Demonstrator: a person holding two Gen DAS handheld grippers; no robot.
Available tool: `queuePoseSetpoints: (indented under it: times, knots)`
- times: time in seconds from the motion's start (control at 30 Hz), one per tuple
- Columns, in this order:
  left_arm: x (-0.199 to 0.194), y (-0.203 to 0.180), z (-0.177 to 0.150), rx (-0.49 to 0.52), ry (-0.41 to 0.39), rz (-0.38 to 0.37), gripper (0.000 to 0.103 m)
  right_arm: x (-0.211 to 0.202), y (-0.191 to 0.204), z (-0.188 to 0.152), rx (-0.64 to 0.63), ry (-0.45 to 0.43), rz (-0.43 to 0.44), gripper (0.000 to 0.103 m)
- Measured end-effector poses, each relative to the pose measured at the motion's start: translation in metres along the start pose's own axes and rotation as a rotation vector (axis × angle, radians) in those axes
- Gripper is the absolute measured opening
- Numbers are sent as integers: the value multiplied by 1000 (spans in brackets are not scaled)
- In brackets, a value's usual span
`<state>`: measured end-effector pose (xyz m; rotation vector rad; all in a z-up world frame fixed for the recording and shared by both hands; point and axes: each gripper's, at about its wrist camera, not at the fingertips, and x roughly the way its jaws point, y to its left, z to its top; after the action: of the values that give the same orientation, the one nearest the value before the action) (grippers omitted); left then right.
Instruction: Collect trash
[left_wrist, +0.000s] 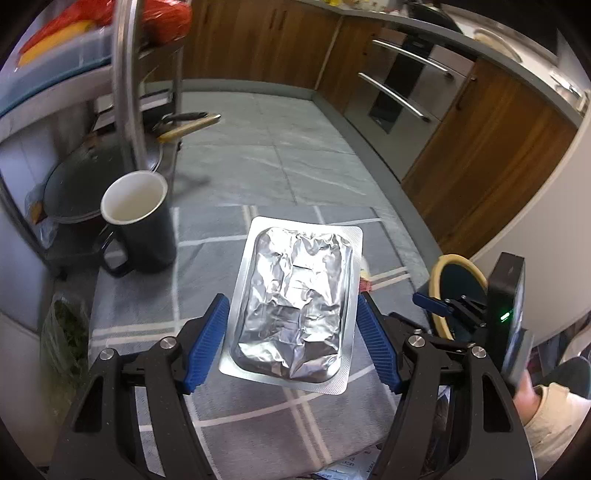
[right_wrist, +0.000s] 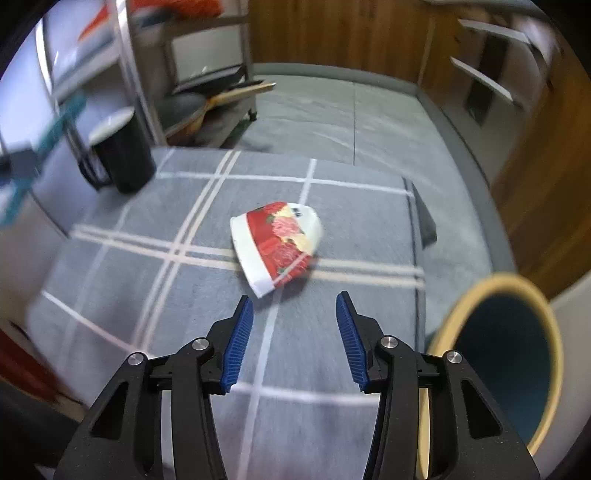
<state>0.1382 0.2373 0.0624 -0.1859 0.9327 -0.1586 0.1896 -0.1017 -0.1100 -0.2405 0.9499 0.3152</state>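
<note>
foil tray (left_wrist: 291, 306) hides most of wrapper (left_wrist: 364, 275); bin (right_wrist: 506, 362) cut off by right wrist fingers; left gripper (right_wrist: 40, 147) motion-blurred.

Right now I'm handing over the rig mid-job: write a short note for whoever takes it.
Left claw: closed on the foil blister tray, held above the checked cloth.
Right claw: open, nothing in it.
Red-and-white wrapper: lying loose on the cloth ahead of the right claw.
Bin: open mouth at the cloth's right edge.
Black mug: standing at the far left.
Done: tray picked up.
Left: bin the tray, then the wrapper.
</note>
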Motion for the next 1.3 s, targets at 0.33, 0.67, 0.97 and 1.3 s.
queuePoseSetpoints:
  times: [0.33, 0.67, 0.97, 1.3]
  knots:
    - [11, 19, -4, -36, 32, -1, 69, 65, 51, 0, -239, 8, -265, 54]
    - [18, 11, -4, -14, 42, 1, 69, 51, 22, -2, -134, -37, -185, 4]
    - [18, -11, -1, 29, 28, -18, 69, -7, -20, 7, 39, -107, -44, 4]
    - [12, -31, 3, 62, 5, -44, 69, -78, -69, -3, 260, -153, 159, 4]
